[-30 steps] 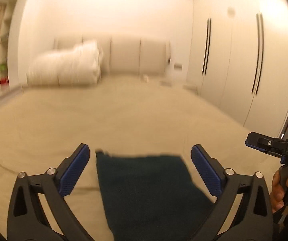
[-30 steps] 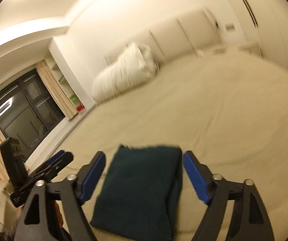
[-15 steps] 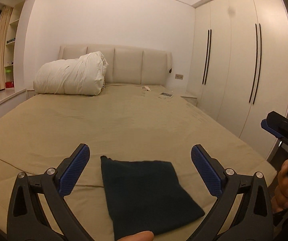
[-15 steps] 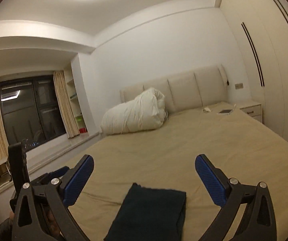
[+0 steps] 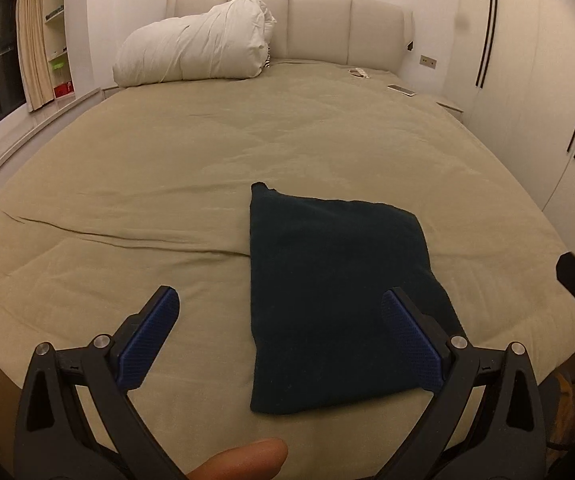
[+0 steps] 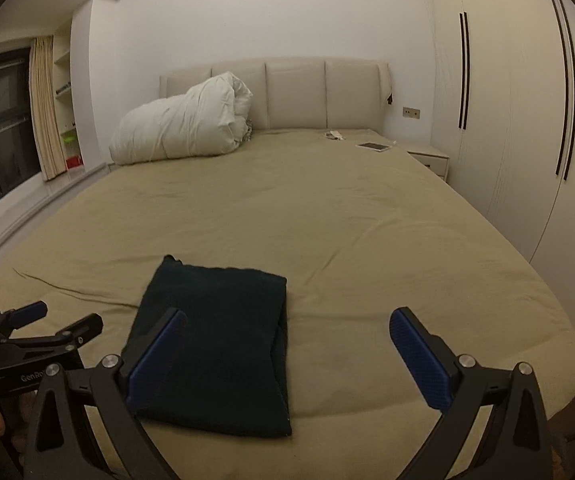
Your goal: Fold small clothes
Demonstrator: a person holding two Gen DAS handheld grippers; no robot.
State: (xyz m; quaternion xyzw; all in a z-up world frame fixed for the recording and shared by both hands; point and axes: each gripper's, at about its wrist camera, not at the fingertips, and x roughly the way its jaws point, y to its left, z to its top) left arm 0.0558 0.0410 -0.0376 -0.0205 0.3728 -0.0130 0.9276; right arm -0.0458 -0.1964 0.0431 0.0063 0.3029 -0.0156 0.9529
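Nearest the lens in the left wrist view, a fingertip point(image 5: 243, 458) pokes in at the bottom edge, and just beyond it the left gripper point(image 5: 275, 312) hangs with its 2 blue pads spread wide and nothing between them. The right gripper point(image 6: 287, 332) is likewise spread as far as it goes, empty, its left pad overlapping the cloth in the picture without clearly touching it. The dark green garment point(image 5: 339, 296) lies flat on the near part of the bed point(image 5: 167, 168), already folded into a compact rectangle; in the right wrist view a doubled edge point(image 6: 281, 364) runs down its right side, which suggests at least 2 layers, though the dark fabric hides most seams and the count is uncertain. Judging from this, the fold looks nearly or fully finished, and the step in hand is probably either 1 last fold or tidying. To do it well, each gripper should come down on a near corner, pinch all layers together, lift only slightly so the stack does not slide, carry the near edge to meet the far edge squarely, then let go once flat. Farther off sit a rolled white duvet point(image 5: 195, 44), the padded headboard point(image 6: 295, 96), and a phone point(image 6: 375, 147) by the wardrobe point(image 6: 507, 100).
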